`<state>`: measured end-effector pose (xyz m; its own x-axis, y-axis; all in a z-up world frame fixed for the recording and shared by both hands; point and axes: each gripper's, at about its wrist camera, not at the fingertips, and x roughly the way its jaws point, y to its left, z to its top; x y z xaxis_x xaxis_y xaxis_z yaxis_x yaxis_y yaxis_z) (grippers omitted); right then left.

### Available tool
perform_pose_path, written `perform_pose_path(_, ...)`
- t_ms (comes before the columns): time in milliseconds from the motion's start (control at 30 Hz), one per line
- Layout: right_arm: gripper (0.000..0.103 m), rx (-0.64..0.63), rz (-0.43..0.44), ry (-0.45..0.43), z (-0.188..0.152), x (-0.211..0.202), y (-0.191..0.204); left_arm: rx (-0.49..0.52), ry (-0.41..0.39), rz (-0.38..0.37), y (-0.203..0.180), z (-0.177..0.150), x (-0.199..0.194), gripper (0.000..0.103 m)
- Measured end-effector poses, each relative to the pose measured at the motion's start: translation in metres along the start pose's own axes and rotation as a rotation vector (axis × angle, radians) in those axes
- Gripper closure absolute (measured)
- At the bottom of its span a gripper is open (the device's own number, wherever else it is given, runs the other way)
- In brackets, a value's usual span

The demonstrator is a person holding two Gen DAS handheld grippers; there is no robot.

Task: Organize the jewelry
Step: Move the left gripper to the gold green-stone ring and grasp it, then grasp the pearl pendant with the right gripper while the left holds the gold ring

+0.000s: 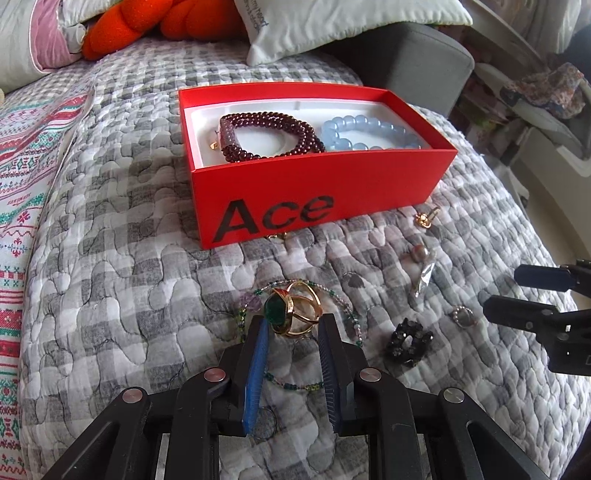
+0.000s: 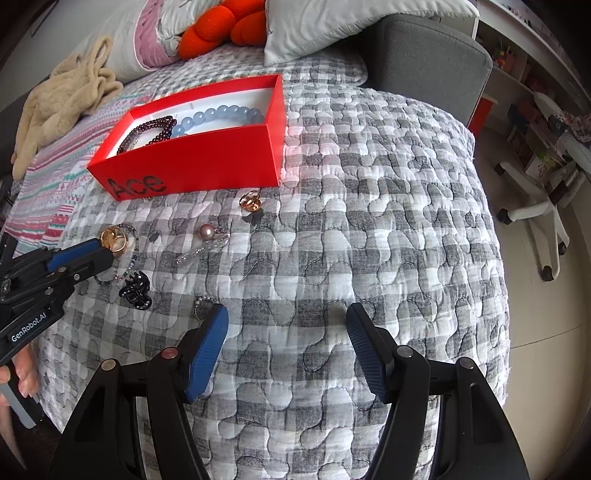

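Note:
A red "Ace" box (image 1: 317, 192) (image 2: 207, 166) on the quilt holds a dark red bead bracelet (image 1: 266, 134) and a blue bead bracelet (image 1: 369, 134). My left gripper (image 1: 293, 328) is shut on a gold ring with a green stone (image 1: 291, 312), held just above a thin beaded necklace (image 1: 295, 386); it also shows in the right wrist view (image 2: 105, 254). My right gripper (image 2: 286, 317) is open and empty over bare quilt. Loose on the quilt lie a gold ring (image 2: 251, 201), a pearl pendant (image 2: 208, 232), a black hair clip (image 2: 136, 290) and a small silver ring (image 2: 201, 306).
The grey checked quilt (image 2: 369, 221) drops off at the right into the floor with an office chair (image 2: 535, 206). Pillows, an orange plush (image 1: 122, 29) and a grey armrest (image 1: 406, 62) lie behind the box. A patterned blanket (image 1: 22, 184) is at the left.

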<state>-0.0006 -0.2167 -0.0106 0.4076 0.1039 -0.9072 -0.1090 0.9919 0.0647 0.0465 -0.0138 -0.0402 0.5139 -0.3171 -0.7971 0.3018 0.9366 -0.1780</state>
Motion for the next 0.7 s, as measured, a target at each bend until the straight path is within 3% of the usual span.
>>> perform_pose_path(400, 0.034, 0.0, 0.0, 0.006, 0.001, 0.0, 0.005, 0.007, -0.004, 0.019, -0.002, 0.006, 0.011, 0.071)
perform_pose_path(700, 0.034, 0.008, 0.005, 0.006, 0.003, 0.004, 0.004, 0.016, -0.002, 0.031, -0.007, 0.007, 0.008, 0.075)
